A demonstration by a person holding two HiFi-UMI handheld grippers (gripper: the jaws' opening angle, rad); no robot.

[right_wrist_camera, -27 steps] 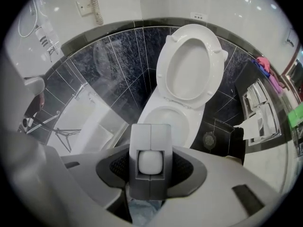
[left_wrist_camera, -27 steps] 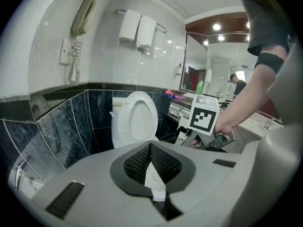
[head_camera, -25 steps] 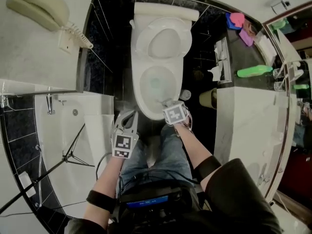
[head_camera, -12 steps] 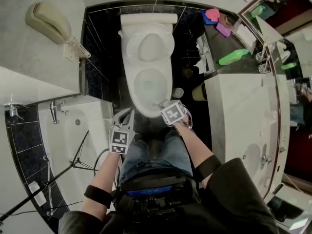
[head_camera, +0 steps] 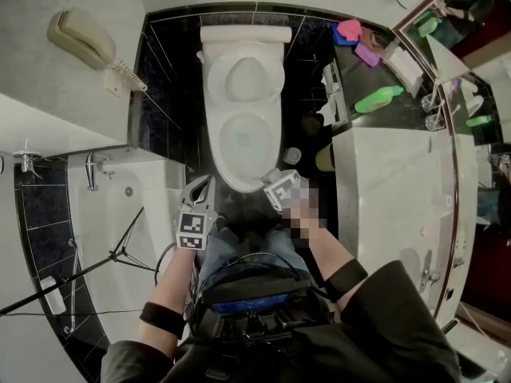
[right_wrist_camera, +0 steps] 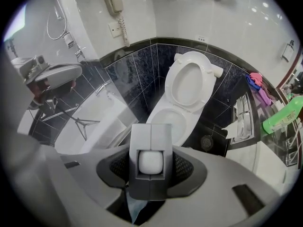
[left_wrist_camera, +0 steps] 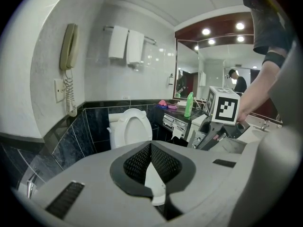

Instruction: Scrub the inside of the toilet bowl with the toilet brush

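Right fingers (right_wrist_camera: pixel 185 166) clamped on, I think, a grey-and-white toilet brush handle (right_wrist_camera: pixel 150 162); left fingers (left_wrist_camera: pixel 136 162) together. Scrub right round the white ceramic toilet bowl (head_camera: pixel 215 146).

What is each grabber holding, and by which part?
The right gripper is shut on the toilet brush, at the white top end of its handle. The left gripper holds nothing.

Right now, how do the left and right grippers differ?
The right gripper is shut on the toilet brush, its white handle end between the jaws; the left gripper is shut on nothing. The right gripper looks steeply down onto the toilet bowl; the left gripper points nearer level, across the room. Both carry marker cubes near the bowl's front rim.
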